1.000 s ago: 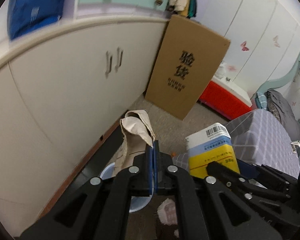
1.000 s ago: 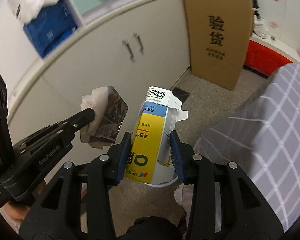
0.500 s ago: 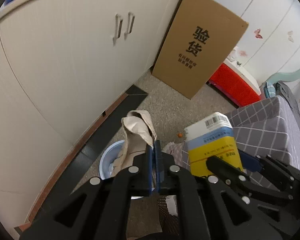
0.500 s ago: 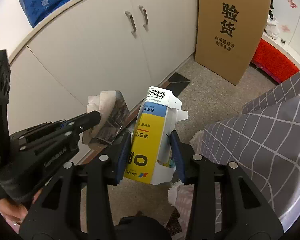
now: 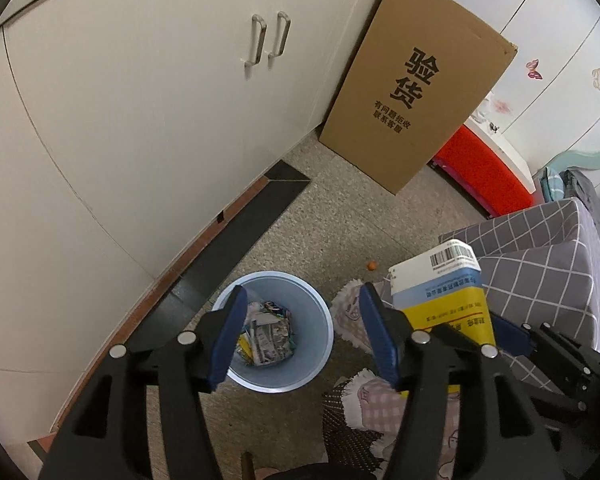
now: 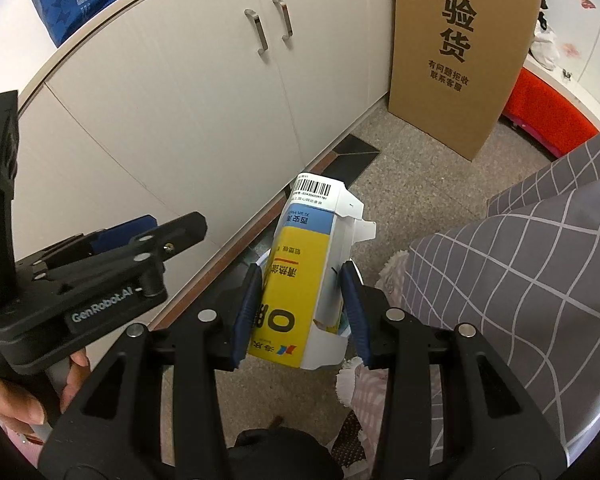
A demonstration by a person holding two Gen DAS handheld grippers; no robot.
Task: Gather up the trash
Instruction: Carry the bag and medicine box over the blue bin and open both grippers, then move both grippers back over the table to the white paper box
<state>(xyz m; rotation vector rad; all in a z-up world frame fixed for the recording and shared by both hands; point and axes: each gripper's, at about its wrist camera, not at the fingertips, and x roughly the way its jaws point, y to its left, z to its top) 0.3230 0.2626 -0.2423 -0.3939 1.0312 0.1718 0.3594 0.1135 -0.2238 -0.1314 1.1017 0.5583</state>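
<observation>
A light blue trash bin (image 5: 324, 320) stands on the floor by the white cabinets, with crumpled printed wrappers (image 5: 270, 336) inside. My left gripper (image 5: 300, 312) is open and empty, its fingers spread above the bin. My right gripper (image 6: 302, 284) is shut on a yellow, blue and white carton (image 6: 304, 268), held upright just right of the bin. The carton also shows in the left wrist view (image 5: 444, 292). The left gripper shows in the right wrist view (image 6: 148, 236) at the left.
White cabinet doors (image 5: 160, 92) run along the left. A tall brown cardboard box (image 5: 416, 92) leans at the back. A red box (image 5: 484, 172) sits behind it. A grey checked cover (image 5: 540, 264) is at the right. Pink slippers (image 5: 384, 404) lie on the floor.
My left gripper has opened and let go of the crumpled paper and wrapper, which now lies in the bin. Both grippers tilted down toward the bin. The right gripper still holds the carton.
</observation>
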